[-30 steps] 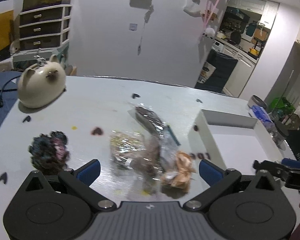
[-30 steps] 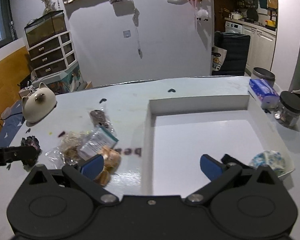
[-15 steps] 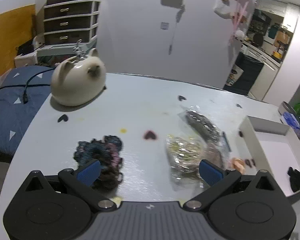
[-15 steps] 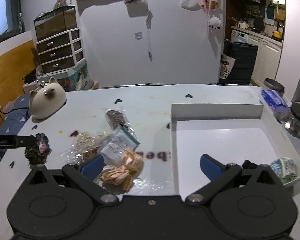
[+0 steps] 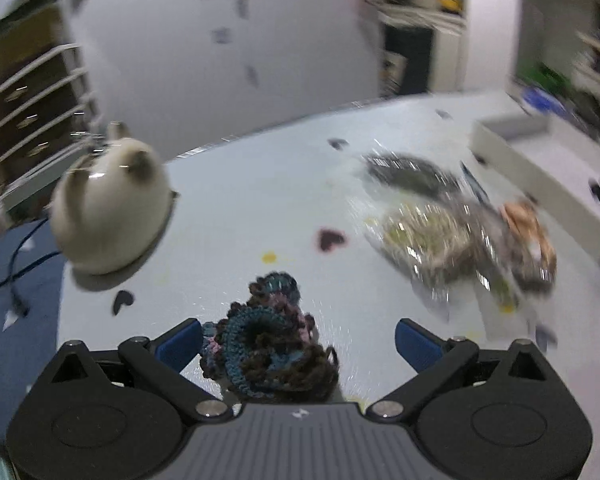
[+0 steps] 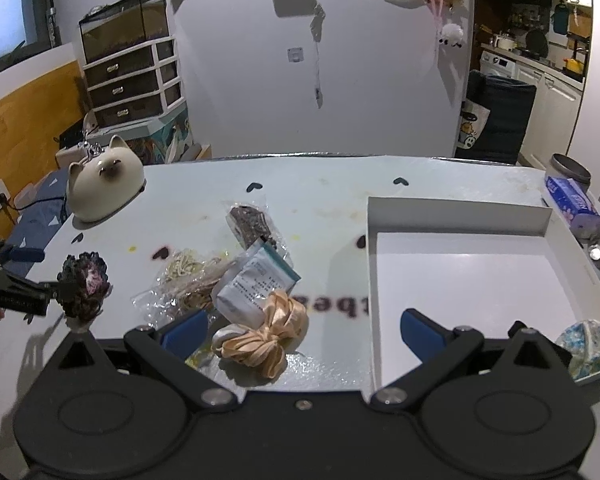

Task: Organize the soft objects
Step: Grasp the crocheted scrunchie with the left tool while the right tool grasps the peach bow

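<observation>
**Left gripper around the crocheted scrunchie, right one waiting over the ribbon**

We see our left gripper (image 5: 296, 340) spread wide, its blue-padded fingers (image 5: 178, 342) on either side of the dark crocheted scrunchie in blue, pink and brown yarn (image 5: 270, 344), which lies on the pale grey table (image 5: 240, 200). The left view is blurred, so we cannot tell whether a pad touches the yarn. From the right wrist camera the same scrunchie (image 6: 84, 284) sits at the left gripper's tips (image 6: 54, 290).

Our right gripper (image 6: 302, 330) is also spread, holding nothing. Between its fingers lies a peach satin ribbon scrunchie (image 6: 266, 334), just beside a white printed sachet with a teal edge (image 6: 252, 284) and crinkled clear plastic packets (image 6: 188, 276).

The white shallow rectangular tray (image 6: 456, 216) stands to the right, with a blue-and-white floral fabric bundle (image 6: 588, 344) in its near right corner. A cream ceramic cat-shaped lamp (image 6: 104, 186) rests at the table's far left.
</observation>
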Motion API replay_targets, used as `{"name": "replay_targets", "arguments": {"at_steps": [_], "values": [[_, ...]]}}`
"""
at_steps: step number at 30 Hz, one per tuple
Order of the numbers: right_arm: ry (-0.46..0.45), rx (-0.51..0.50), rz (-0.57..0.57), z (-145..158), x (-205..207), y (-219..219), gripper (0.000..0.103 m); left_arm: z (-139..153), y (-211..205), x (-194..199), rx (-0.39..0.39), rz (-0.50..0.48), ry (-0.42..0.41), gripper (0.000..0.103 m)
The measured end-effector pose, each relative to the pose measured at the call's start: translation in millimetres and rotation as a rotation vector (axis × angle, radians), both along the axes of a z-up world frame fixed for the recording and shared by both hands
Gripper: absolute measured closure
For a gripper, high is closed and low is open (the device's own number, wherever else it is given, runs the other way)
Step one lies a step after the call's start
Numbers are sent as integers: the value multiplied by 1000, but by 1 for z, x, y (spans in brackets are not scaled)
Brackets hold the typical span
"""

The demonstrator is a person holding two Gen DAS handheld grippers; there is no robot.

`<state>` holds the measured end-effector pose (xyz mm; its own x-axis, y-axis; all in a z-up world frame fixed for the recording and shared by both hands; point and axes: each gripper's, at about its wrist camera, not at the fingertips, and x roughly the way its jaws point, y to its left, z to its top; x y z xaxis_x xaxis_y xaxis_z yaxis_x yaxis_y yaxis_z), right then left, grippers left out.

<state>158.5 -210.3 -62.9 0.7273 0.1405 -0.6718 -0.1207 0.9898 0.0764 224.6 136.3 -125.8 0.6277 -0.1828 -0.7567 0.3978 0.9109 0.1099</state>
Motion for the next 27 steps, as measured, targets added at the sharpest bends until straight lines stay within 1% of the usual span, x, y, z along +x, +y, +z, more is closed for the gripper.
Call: {"name": "replay_targets", "arguments": {"at_steps": [3,6,9,11,12,13,14,16,18,21,24,27], "values": [[10,-10,11,-2,5,4,0,-7,8,9,11,-62,43,6],[11,-17,42,-2,10,6,0,-12,17,17,27,-101,66,6],[6,-43,98,-5,18,11,0,-14,24,25,27,-128,81,6],[7,-84,151,-10,27,14,0,-17,28,32,17,-137,99,6],[9,-105,180,-13,32,16,0,-19,29,35,17,-137,109,7],[11,-122,208,-15,36,18,0,-22,30,38,20,-134,121,9],[15,-151,254,-18,42,20,0,-24,31,41,14,-132,136,13],[16,-208,338,-23,50,24,0,-28,32,45,-9,-119,154,19],[24,-271,432,-30,59,31,0,-31,31,46,-28,-100,167,22],[73,-321,553,-44,72,41,0,-36,32,48,-59,-77,183,25],[126,-354,601,-56,82,48,0,-38,31,44,-80,-52,182,30],[161,-354,655,-65,93,50,1,-39,31,39,-118,-5,178,37]]}}
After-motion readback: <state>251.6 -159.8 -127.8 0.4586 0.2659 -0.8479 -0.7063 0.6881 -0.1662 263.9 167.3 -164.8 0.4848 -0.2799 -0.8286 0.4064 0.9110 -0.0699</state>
